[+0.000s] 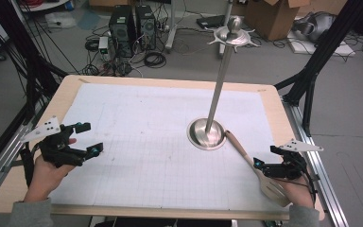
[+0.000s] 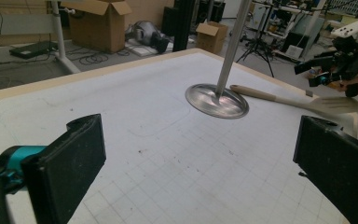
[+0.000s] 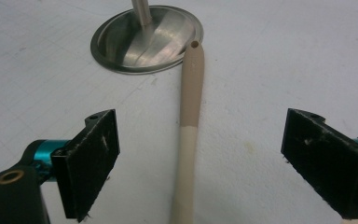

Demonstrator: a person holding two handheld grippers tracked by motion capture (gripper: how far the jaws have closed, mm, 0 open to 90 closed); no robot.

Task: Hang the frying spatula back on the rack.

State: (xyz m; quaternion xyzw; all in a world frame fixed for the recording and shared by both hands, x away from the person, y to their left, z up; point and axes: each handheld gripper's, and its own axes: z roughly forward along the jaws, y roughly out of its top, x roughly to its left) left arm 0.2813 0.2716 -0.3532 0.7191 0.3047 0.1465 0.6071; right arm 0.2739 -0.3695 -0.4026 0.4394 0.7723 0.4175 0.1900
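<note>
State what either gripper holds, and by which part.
Nothing is held. The right gripper is open, its fingers either side of the spatula handle without touching; the left gripper is open too.

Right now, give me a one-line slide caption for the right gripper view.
Right gripper open, jaws straddling the beige spatula handle lying on the table beside the steel stand base.

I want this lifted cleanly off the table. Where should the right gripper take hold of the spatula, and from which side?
Grip the spatula on its slim handle, coming down from above with the right gripper, whose open jaws stand either side of it. The handle lies flat, narrow enough to span; the wide blade nearer the hand looks harder to pinch.
</note>
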